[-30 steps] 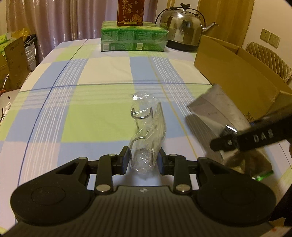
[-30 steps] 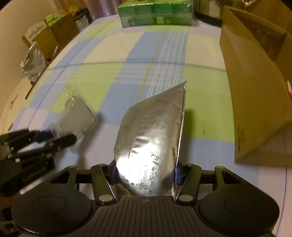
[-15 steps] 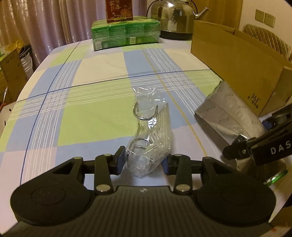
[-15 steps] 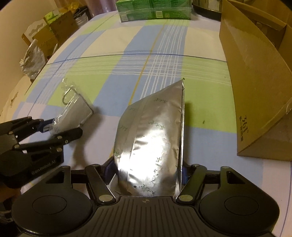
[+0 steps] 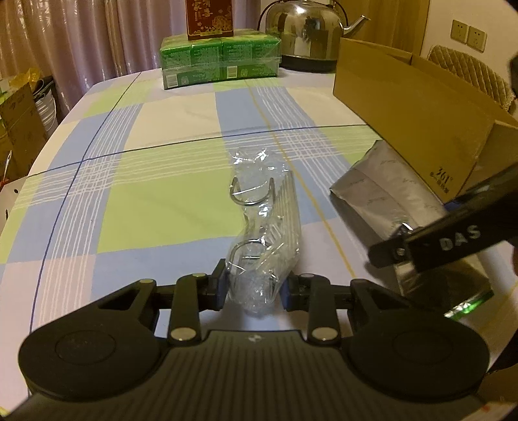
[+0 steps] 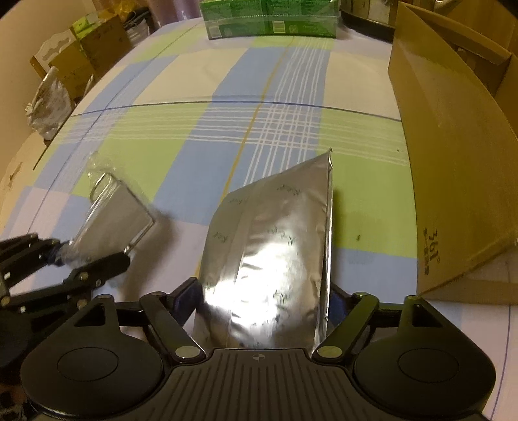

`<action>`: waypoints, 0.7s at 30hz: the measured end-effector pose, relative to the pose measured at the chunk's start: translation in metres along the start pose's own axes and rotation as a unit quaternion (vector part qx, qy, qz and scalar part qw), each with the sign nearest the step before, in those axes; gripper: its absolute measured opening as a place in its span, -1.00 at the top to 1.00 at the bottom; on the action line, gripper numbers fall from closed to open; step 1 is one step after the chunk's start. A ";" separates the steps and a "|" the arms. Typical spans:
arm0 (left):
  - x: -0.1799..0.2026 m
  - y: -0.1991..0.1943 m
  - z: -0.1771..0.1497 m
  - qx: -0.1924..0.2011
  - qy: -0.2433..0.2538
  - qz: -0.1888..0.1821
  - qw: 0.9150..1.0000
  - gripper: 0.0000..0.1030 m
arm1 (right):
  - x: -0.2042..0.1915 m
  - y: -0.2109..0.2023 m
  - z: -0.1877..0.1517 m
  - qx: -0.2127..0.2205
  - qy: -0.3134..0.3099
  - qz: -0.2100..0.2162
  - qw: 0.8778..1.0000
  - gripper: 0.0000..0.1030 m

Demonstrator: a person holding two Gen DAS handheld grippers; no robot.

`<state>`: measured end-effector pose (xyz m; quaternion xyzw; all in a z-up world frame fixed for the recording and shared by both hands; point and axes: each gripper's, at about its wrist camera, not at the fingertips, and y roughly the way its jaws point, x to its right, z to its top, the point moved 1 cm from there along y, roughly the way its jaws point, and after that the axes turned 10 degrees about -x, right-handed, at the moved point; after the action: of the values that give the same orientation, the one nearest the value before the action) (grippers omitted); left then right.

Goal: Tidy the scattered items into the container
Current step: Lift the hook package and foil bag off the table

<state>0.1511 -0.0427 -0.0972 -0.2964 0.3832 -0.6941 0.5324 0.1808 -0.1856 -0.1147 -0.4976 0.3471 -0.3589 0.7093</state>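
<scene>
My left gripper (image 5: 254,288) is shut on a clear plastic packet of metal hooks (image 5: 264,226), holding its near end over the checked tablecloth. My right gripper (image 6: 264,301) is shut on a silver foil pouch (image 6: 272,259), which stands up between the fingers. The open cardboard box (image 5: 414,107) stands to the right in the left wrist view and at the right edge in the right wrist view (image 6: 453,162). The pouch shows in the left wrist view (image 5: 388,200) next to the box. The hook packet (image 6: 113,210) and the left gripper (image 6: 61,256) show at the left in the right wrist view.
A green shrink-wrapped pack (image 5: 220,61) with a red box (image 5: 209,16) on top and a steel kettle (image 5: 304,32) stand at the table's far end. Cardboard boxes (image 6: 87,55) and bags stand off the table's left side.
Both grippers have risen and drawn back a little with their items. The foil pouch has moved closer to the cardboard box. The hook packet has lifted off the cloth.
</scene>
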 end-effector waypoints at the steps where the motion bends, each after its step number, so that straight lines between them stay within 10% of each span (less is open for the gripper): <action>1: 0.001 -0.001 0.000 0.000 -0.001 -0.001 1.000 0.50 | 0.000 0.000 0.002 -0.001 0.002 0.003 1.000 -0.56; 21: 0.003 0.002 -0.009 -0.007 -0.009 -0.009 1.000 0.50 | 0.002 0.000 0.004 -0.010 -0.002 -0.007 1.000 -0.06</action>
<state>0.1435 -0.0434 -0.1035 -0.3101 0.3802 -0.6934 0.5277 0.1855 -0.1859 -0.1135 -0.5074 0.3460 -0.3595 0.7026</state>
